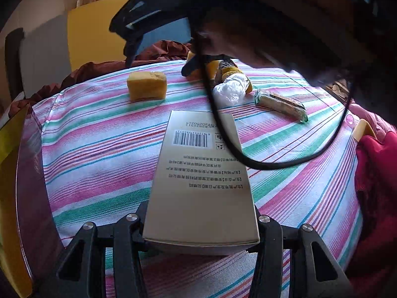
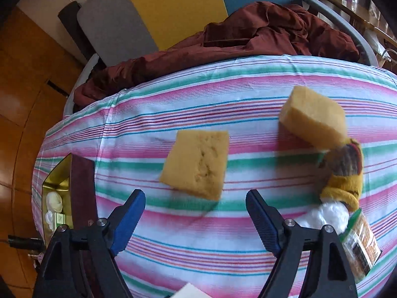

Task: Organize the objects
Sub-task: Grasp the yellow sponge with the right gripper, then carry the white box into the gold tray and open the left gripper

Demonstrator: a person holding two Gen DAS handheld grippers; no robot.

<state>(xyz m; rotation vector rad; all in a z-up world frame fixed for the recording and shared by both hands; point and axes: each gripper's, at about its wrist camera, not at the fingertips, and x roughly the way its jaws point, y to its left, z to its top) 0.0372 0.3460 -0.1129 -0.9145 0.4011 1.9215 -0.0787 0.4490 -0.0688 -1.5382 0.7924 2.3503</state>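
1. The right gripper (image 2: 196,219) is hanging over the striped cloth (image 2: 173,255) with its blue-padded jaws standing wide apart and nothing between them
2. A yellow sponge block (image 2: 196,162) is lying just ahead of those jaws, slightly left of the midline between them, flat on the cloth; its longer side is running roughly away from the gripper and tilting a little to the right, so I judge that the jaws are lining up to close across its shorter width
3. The left gripper (image 1: 201,219) is clamping the near end of a tan carton (image 1: 201,173), whose long axis is pointing straight away from it; the carton's far end is reaching toward the middle of the cloth
4. The right hand is clearly the nearer one to the sponge, and the left is occupied, so the pick is probably falling to the right
5. Counting what is showing: two sponge blocks on the cloth, the second sponge (image 2: 314,119) lying farther off to the right; one carton; one yellow knitted piece (image 2: 343,173) touching that second sponge; one crumpled white plastic bag (image 2: 325,216) beside it; one green-edged snack packet (image 2: 359,245) at the right
6. A gold-lined box (image 2: 59,181) is sitting open at the left edge, with small pale items inside that I cannot identify
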